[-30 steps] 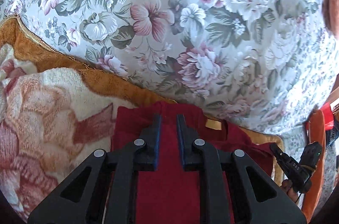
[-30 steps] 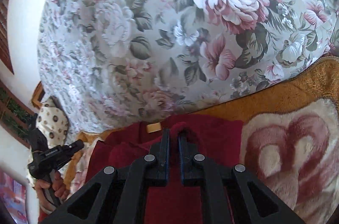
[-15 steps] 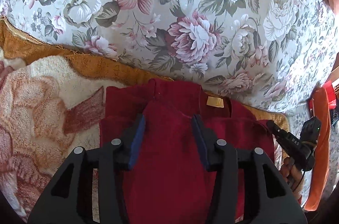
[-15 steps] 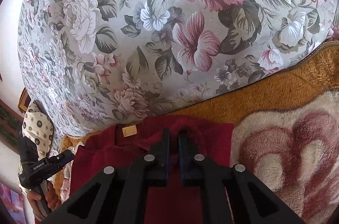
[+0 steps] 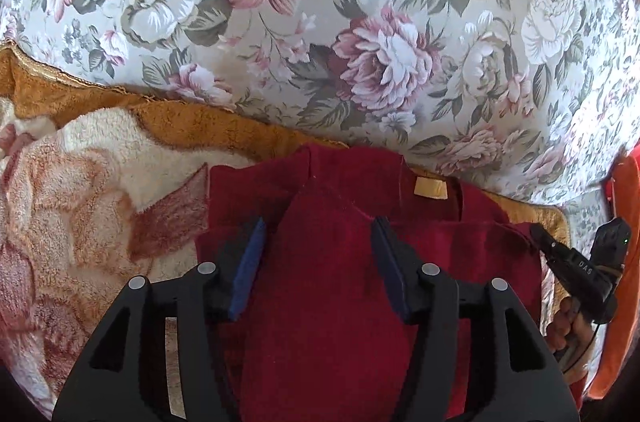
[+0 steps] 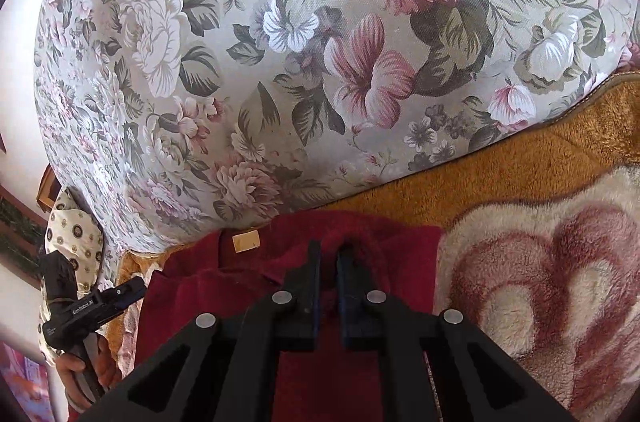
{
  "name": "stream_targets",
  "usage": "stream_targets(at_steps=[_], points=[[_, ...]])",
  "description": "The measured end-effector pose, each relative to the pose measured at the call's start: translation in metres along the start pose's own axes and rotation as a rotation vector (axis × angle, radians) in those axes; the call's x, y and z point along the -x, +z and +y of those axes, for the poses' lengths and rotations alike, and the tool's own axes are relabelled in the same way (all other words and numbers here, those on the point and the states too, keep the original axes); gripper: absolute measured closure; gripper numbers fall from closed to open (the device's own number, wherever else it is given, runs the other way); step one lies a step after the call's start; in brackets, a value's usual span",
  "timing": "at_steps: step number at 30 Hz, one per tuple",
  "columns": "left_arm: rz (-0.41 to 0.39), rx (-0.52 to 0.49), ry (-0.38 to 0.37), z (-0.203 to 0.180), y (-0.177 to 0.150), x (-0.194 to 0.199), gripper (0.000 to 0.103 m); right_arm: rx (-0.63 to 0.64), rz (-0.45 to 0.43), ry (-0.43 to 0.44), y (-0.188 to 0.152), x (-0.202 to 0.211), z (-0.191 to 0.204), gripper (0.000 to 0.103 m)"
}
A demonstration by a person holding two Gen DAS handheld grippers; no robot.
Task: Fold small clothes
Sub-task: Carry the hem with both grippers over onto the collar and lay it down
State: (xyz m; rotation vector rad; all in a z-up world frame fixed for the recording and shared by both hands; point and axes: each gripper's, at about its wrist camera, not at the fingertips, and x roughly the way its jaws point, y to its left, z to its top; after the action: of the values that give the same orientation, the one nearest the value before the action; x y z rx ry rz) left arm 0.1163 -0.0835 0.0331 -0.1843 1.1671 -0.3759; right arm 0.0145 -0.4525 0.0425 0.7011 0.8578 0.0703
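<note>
Where the surface is not covered by fleece, a floral sheet (image 5: 400, 22) is seen filling the upper part of both wrist views. Its lower edge is overlapped by a fleece blanket (image 5: 80, 206) with an orange border and cream and pink patterning, spread beneath everything else. A dark red garment (image 5: 332, 302) is laid flat on this blanket, with its neckline close to the orange border and just short of the sheet. Its sides are folded inward over the middle, and a small tan label (image 5: 430, 188) is shown inside the collar.

The left gripper (image 5: 318, 258) is held over the middle of the garment with its jaws spread wide and nothing between them; the blue pads (image 5: 248, 270) are seen on either side of the folded centre panel. The right gripper (image 6: 328, 276) is positioned at the garment's upper right edge, its jaws pinched together on a raised fold of the red cloth. In each view, the other handle is glimpsed at the frame's edge, gripped by a hand (image 6: 94, 370).
</note>
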Motion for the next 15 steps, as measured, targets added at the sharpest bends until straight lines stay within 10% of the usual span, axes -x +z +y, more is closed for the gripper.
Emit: stream_targets(at_steps=[2,5,15], points=[[-0.011,-0.003,0.023,-0.002,-0.002,-0.006,0.049,0.001,0.001,-0.004,0.000,0.000,0.000,0.097],[-0.034,-0.035,0.028,-0.008,-0.001,-0.004,0.093,0.014,0.000,-0.015,0.000,0.000,0.002,0.097],[-0.134,-0.035,0.054,-0.003,0.038,0.007,0.096,0.001,-0.088,-0.021,0.023,-0.004,0.013,0.097]])
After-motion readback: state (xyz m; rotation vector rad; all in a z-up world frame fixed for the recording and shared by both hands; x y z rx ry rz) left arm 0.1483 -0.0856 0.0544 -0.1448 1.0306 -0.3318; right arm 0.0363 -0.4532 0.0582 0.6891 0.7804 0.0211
